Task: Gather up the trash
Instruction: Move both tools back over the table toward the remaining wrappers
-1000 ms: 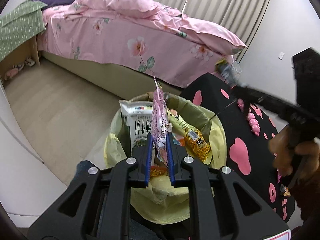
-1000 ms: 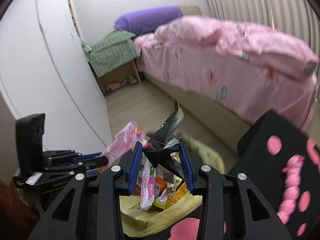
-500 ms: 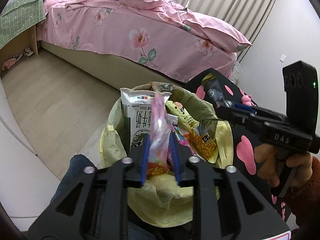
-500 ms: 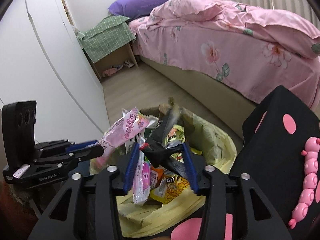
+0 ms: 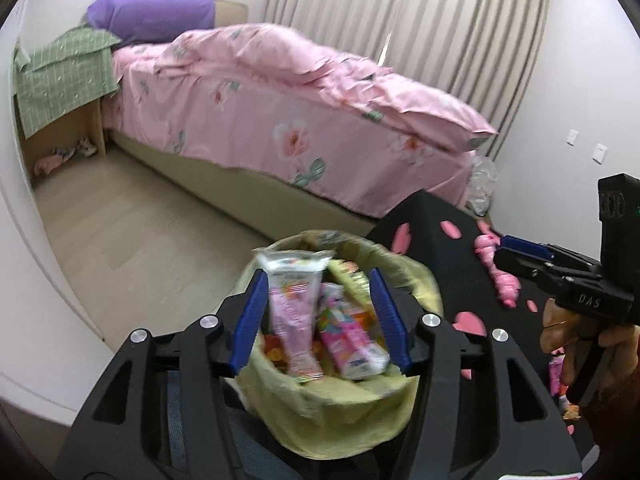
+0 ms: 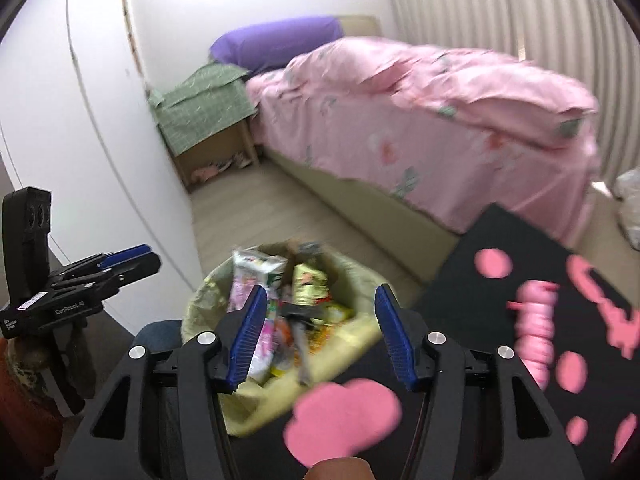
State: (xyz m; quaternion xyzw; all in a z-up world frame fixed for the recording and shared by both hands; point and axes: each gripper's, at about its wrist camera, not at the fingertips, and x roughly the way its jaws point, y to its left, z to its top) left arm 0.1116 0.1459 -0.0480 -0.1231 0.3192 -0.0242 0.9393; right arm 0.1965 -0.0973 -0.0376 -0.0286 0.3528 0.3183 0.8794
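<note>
A bin lined with a yellow bag (image 5: 352,416) (image 6: 360,328) is full of wrappers. My left gripper (image 5: 320,318) is open just above it, and the pink wrapper (image 5: 294,320) lies loose in the bin between its fingers. My right gripper (image 6: 320,338) is open over the bin too, and the dark wrapper (image 6: 298,324) lies among the trash below it. The right gripper also shows at the right edge of the left wrist view (image 5: 520,254), and the left gripper shows at the left of the right wrist view (image 6: 132,258).
A black table with pink blotches (image 5: 448,280) (image 6: 500,304) stands right of the bin, with a pink beaded toy (image 6: 534,332) on it. A bed with a pink quilt (image 5: 280,120) lies beyond. A white wall (image 6: 80,160) is on the left. A nightstand under green cloth (image 5: 60,92) is at the back.
Both grippers have opened and let go. The pink wrapper and the dark wrapper have dropped into the bin. Both grippers have pulled back a little.
</note>
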